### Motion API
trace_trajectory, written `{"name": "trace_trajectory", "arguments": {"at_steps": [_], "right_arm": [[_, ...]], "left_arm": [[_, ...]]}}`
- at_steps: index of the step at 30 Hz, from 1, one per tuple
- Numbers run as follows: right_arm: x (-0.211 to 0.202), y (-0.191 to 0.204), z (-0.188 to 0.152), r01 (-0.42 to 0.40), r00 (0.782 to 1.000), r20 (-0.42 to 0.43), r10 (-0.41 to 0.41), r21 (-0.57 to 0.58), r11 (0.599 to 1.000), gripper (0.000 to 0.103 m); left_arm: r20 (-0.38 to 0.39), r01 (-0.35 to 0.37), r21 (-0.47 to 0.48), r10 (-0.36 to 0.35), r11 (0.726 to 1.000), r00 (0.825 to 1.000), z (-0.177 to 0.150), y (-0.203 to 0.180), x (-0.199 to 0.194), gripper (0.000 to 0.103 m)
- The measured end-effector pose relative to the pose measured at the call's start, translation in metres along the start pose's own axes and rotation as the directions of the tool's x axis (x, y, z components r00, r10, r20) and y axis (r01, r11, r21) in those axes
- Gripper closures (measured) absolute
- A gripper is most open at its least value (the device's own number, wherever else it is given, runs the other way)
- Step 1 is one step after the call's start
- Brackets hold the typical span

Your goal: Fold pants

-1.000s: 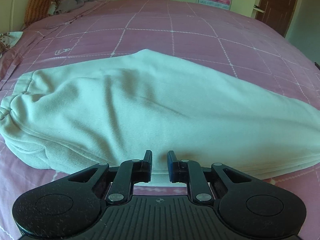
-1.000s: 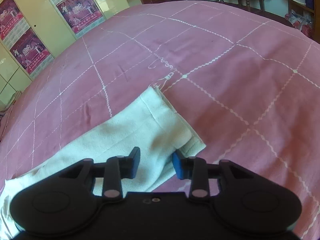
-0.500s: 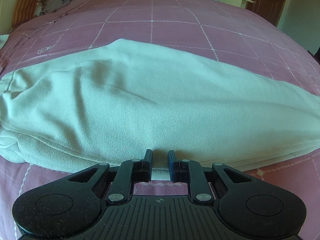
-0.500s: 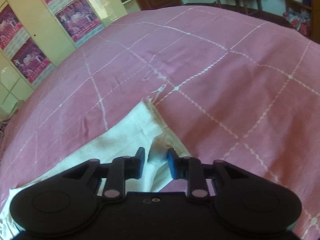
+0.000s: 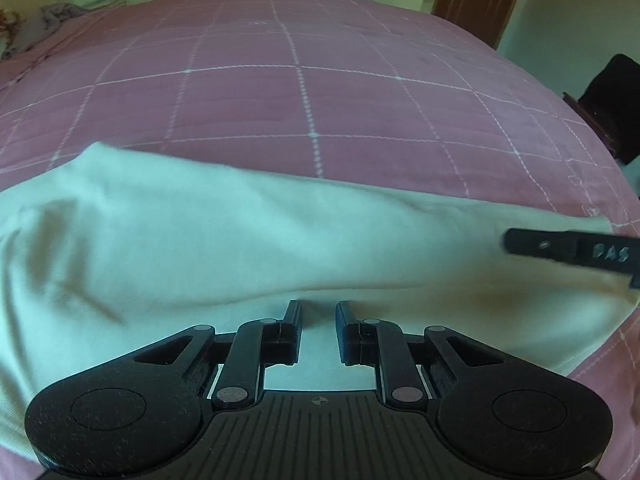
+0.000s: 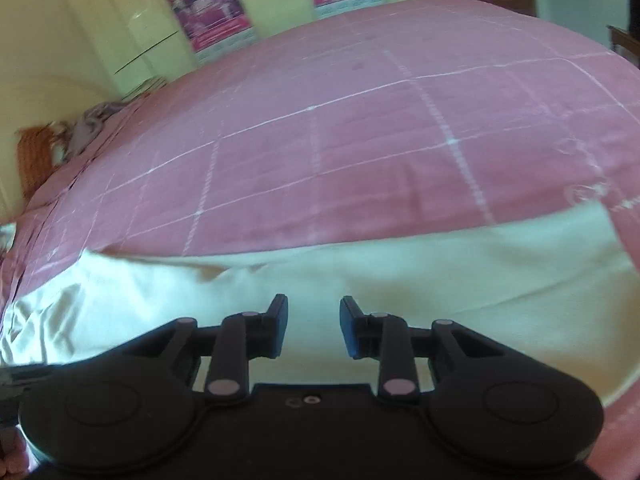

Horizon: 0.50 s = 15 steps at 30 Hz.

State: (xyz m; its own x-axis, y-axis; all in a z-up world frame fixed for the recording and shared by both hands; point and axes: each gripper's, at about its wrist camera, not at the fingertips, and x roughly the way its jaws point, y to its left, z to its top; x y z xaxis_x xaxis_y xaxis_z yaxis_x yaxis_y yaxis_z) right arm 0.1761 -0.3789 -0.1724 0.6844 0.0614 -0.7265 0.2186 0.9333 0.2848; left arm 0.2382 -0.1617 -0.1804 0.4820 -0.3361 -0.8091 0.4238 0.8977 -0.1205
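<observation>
Cream cotton pants point(image 5: 240, 248) lie flat on the pink bed point(image 5: 320, 92), long axis running left to right across both my views; my left claw point(image 5: 318, 330) hovers released over the near edge at mid-length; my right claw point(image 6: 313, 328), also released, hovers over the cloth nearer the hem end point(image 6: 592, 232); beyond the far edge there is open bed to fold onto, I judge.

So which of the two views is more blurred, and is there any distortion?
Right wrist view: strong motion blur on the pants and posters. Left wrist view: mostly sharp, only the pants' far edge smeared. Both: fisheye bulges the bed.
</observation>
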Motion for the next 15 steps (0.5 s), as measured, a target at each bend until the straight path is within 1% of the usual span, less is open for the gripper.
{"name": "trace_trajectory", "arguments": {"at_steps": [1,2,3,4,5,7,9,10,12,15], "right_arm": [[0.011,0.015,0.001,-0.011,1.0,-0.019,0.01,-0.05,0.999,0.075],[0.024,0.028,0.001,-0.016,0.999,-0.049,0.011,-0.105,0.994,0.077],[0.037,0.036,0.001,-0.003,0.997,-0.077,-0.008,-0.148,0.989,0.077],[0.049,0.039,0.0,0.031,0.995,-0.093,-0.048,-0.179,0.983,0.078],[0.057,0.038,0.0,0.048,0.994,-0.085,-0.066,-0.194,0.98,0.078],[0.062,0.032,0.006,0.054,0.997,-0.049,-0.063,-0.171,0.984,0.081],[0.069,0.027,0.016,0.095,0.995,-0.027,-0.1,-0.145,0.985,0.083],[0.073,0.025,0.02,0.101,0.994,-0.024,-0.105,-0.129,0.986,0.083],[0.08,0.024,0.023,0.108,0.994,-0.016,-0.111,-0.123,0.986,0.083],[0.082,0.026,0.024,0.125,0.992,-0.012,-0.128,-0.142,0.982,0.082]], "left_arm": [[-0.014,-0.003,0.012,0.003,1.0,1.0,0.006,-0.009,0.011,0.086],[-0.02,-0.021,0.021,0.021,1.0,1.0,0.011,-0.015,0.022,0.086],[0.001,-0.042,0.026,0.042,0.999,0.999,0.016,-0.017,0.03,0.086],[-0.004,-0.058,0.018,0.058,0.998,0.998,0.024,-0.018,0.04,0.086],[-0.002,-0.059,0.005,0.059,0.998,0.998,0.03,-0.017,0.047,0.086],[0.006,-0.072,-0.006,0.072,0.997,0.997,0.045,-0.018,0.057,0.086],[0.046,-0.095,0.011,0.094,0.995,0.994,0.055,-0.022,0.063,0.086],[0.041,-0.104,0.006,0.103,0.995,0.994,0.061,-0.021,0.068,0.086],[0.027,-0.1,-0.04,0.101,0.994,0.995,0.07,-0.016,0.076,0.086],[0.025,-0.09,-0.047,0.092,0.995,0.995,0.069,-0.014,0.071,0.086]]}}
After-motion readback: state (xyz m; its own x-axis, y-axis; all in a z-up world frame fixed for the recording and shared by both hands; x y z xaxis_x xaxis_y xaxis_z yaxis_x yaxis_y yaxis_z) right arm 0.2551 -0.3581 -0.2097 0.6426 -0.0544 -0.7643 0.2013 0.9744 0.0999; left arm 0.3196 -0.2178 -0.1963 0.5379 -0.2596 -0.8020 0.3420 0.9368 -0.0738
